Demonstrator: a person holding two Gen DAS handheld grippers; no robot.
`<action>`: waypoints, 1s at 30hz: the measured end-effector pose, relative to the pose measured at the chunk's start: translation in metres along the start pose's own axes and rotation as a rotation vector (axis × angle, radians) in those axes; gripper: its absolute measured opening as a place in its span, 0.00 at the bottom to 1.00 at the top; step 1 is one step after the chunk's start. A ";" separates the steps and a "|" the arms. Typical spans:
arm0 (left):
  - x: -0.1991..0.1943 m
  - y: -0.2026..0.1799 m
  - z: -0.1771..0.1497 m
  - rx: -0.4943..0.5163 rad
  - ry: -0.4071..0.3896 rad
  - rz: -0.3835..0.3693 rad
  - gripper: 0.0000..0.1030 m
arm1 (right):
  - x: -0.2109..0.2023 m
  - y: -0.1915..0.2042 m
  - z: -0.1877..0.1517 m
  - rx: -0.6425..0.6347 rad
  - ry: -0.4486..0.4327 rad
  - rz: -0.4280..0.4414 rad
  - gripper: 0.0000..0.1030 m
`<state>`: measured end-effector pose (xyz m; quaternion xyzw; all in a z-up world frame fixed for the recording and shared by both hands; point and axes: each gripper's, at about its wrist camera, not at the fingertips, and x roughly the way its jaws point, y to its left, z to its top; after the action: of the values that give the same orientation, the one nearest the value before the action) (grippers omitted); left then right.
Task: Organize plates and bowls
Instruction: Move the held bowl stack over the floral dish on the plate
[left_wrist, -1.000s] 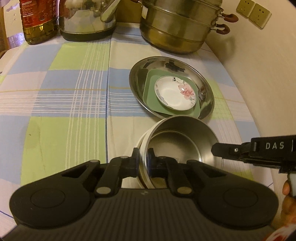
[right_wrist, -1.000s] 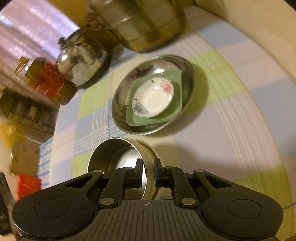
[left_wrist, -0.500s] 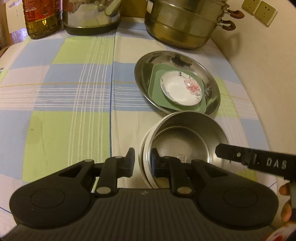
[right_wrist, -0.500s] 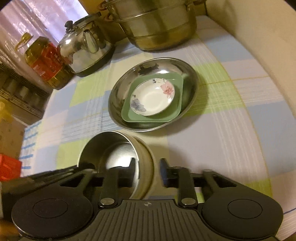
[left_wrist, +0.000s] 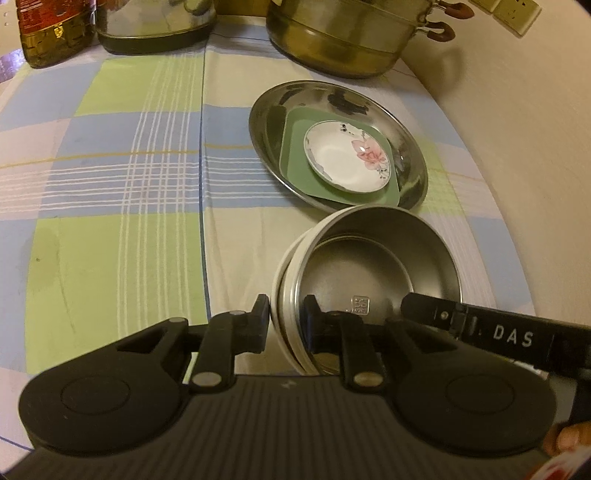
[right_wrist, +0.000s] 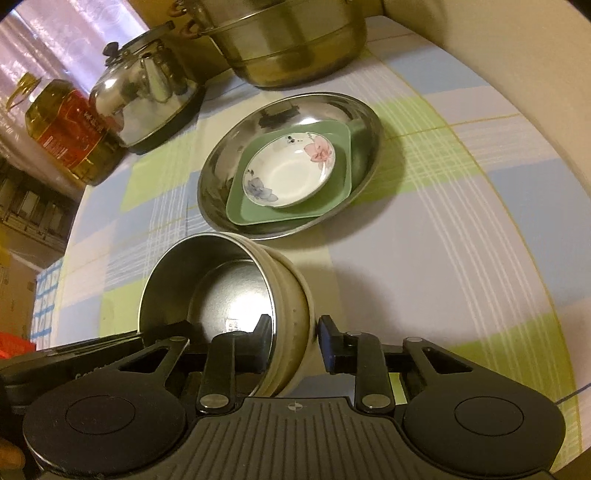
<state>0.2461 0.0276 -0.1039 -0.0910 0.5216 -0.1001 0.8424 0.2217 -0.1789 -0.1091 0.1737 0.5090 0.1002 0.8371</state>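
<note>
A steel bowl (left_wrist: 373, 266) nested in a cream bowl (left_wrist: 284, 258) stands on the checked cloth near me. My left gripper (left_wrist: 286, 314) is open, its fingers astride the near-left rims. My right gripper (right_wrist: 293, 338) is open, its fingers astride the right rims of the same stack (right_wrist: 229, 288). Behind the stack, a large steel plate (left_wrist: 406, 147) holds a green square plate (left_wrist: 295, 155) with a white flowered dish (left_wrist: 343, 162) on top; this pile also shows in the right wrist view (right_wrist: 288, 173).
A big brass steamer pot (left_wrist: 354, 33), a steel kettle (right_wrist: 144, 92) and an oil bottle (right_wrist: 66, 129) stand along the back. A wall (left_wrist: 535, 129) runs close on the right. The table edge drops off at the left (right_wrist: 66, 258).
Both grippers have opened and let go of the stacked bowls' rims. The bowls now rest on the cloth. Both cameras pulled back a little.
</note>
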 end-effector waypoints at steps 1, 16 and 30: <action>0.000 0.000 0.000 0.007 0.000 -0.001 0.17 | 0.000 -0.001 0.000 0.008 0.002 0.002 0.26; 0.002 -0.005 -0.002 0.073 -0.005 0.006 0.18 | -0.001 0.000 0.000 0.038 0.003 -0.012 0.24; -0.009 -0.008 0.003 0.090 -0.009 -0.017 0.18 | -0.012 0.005 0.006 0.024 0.010 -0.026 0.22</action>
<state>0.2447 0.0224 -0.0927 -0.0578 0.5120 -0.1301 0.8471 0.2209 -0.1793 -0.0945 0.1769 0.5167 0.0841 0.8335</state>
